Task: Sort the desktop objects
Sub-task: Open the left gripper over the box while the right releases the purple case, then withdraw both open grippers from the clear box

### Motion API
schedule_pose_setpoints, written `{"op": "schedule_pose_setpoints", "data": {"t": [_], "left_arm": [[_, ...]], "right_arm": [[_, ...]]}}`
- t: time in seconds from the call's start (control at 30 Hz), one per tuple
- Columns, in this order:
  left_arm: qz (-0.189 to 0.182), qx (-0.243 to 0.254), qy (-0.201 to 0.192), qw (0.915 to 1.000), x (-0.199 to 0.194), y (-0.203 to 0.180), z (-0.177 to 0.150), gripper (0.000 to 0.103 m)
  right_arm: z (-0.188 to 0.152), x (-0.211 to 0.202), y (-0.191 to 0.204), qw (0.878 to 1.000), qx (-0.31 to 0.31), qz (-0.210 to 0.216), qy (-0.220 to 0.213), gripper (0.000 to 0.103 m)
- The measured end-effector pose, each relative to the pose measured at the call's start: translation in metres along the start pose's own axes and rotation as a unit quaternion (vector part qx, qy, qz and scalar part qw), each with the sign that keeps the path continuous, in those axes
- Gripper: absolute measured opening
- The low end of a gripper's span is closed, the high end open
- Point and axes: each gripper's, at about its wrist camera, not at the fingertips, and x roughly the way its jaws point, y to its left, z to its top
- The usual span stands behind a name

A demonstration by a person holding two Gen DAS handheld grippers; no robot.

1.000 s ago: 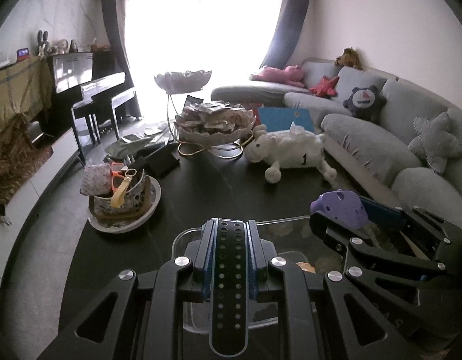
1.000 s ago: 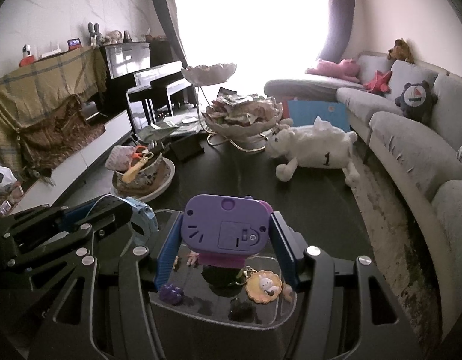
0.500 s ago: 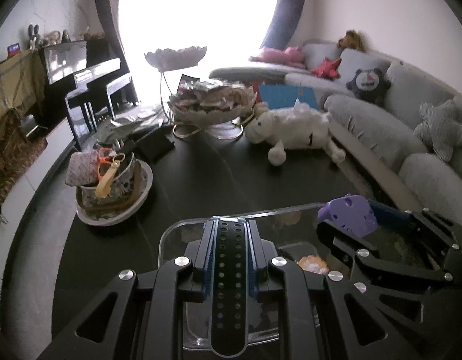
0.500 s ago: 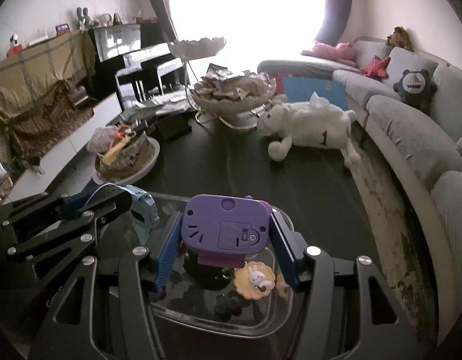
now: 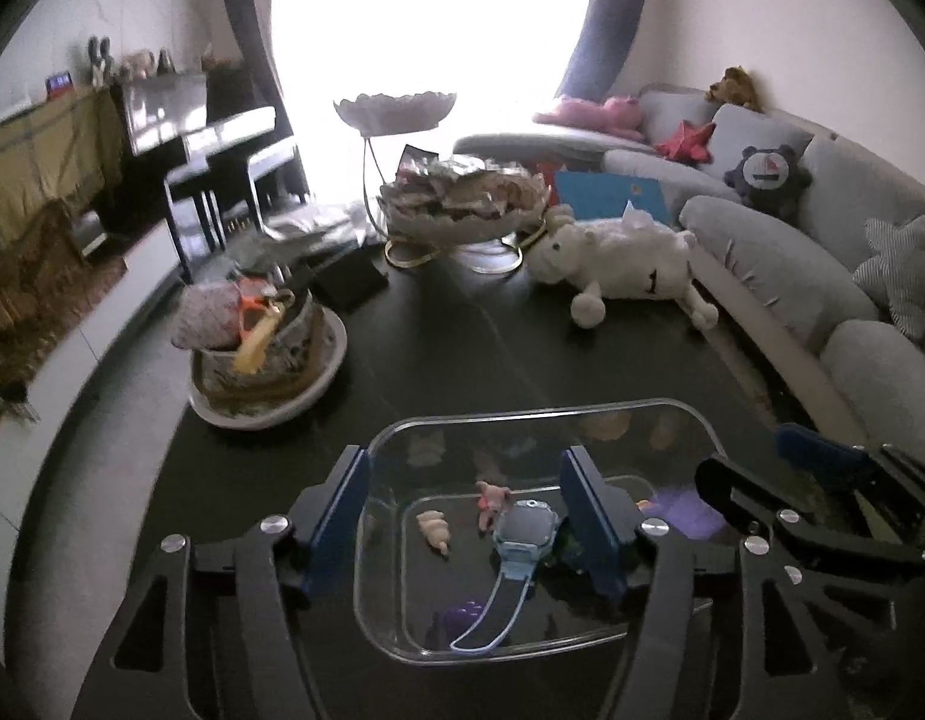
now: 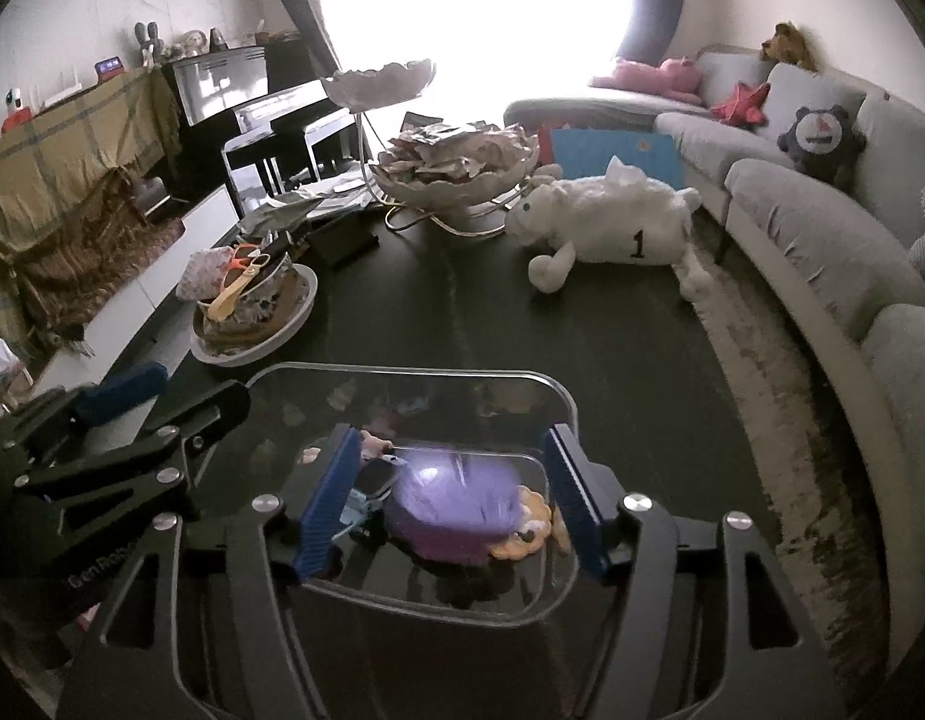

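A clear glass tray (image 5: 522, 414) (image 6: 402, 373) sits on the dark table near me. My left gripper (image 5: 471, 510) is open above it; a light blue watch (image 5: 519, 534) lies in the tray between its fingers, with small pink and cream figures beside it. My right gripper (image 6: 450, 498) is open above the same tray; the purple toy clock (image 6: 453, 504) lies blurred in the tray between its fingers, next to an orange round charm (image 6: 531, 531) and the watch (image 6: 369, 489). Each gripper shows at the edge of the other's view.
A plate with a bowl of odds and ends (image 5: 264, 354) stands at the left. A white plush sheep (image 5: 624, 270) lies at the back right. A tiered fruit stand with packets (image 5: 462, 204) is at the back. A grey sofa (image 5: 822, 276) runs along the right.
Both grippers opened. The watch left the left gripper and the purple clock left the right gripper; both now lie in the glass tray.
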Motion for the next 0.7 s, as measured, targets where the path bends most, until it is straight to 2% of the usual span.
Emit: {"op": "schedule_pose_setpoints", "data": {"t": [0.1,0.2,0.27,0.47,0.7], "left_arm": [[0.014,-0.004,0.005,0.9999,-0.009,0.002,0.0,0.075],[0.002,-0.023,0.012,0.9997,-0.017,0.01,0.0,0.084],[-0.005,-0.041,0.008,0.9991,-0.025,0.015,0.0,0.085],[0.004,-0.047,-0.004,0.9989,-0.049,0.016,-0.009,0.086],[0.043,-0.011,-0.008,0.999,-0.075,0.006,-0.029,0.086]], "right_arm": [[-0.003,-0.01,0.002,1.0,-0.001,-0.003,-0.006,0.063],[-0.003,-0.023,0.001,1.0,0.004,0.0,-0.014,0.068],[-0.003,-0.031,0.002,1.0,0.004,0.008,-0.021,0.07],[-0.01,-0.054,0.012,0.999,-0.007,0.012,-0.032,0.071],[-0.031,-0.071,0.017,0.999,-0.021,0.01,-0.027,0.071]]}}
